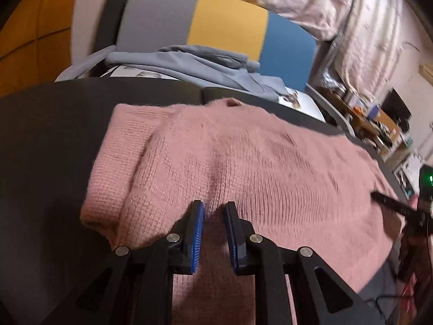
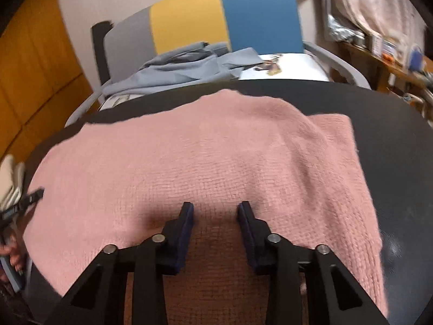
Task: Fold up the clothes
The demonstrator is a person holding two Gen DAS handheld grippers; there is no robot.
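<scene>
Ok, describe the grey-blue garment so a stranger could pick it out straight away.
Look past the black table to the chair with the grey, yellow and blue striped backrest. The crumpled grey-blue garment lies heaped on its seat. Unlike the fuzzy pink knitted sweater spread flat on the table, it is smooth and bunched.

Pink knit sweater [image 1: 243, 157] on dark table [image 1: 54, 135], left gripper [image 1: 215, 207] over its hem — jaws parted, grey garment [image 1: 194, 62] on chair [image 1: 227, 24] behind
</scene>
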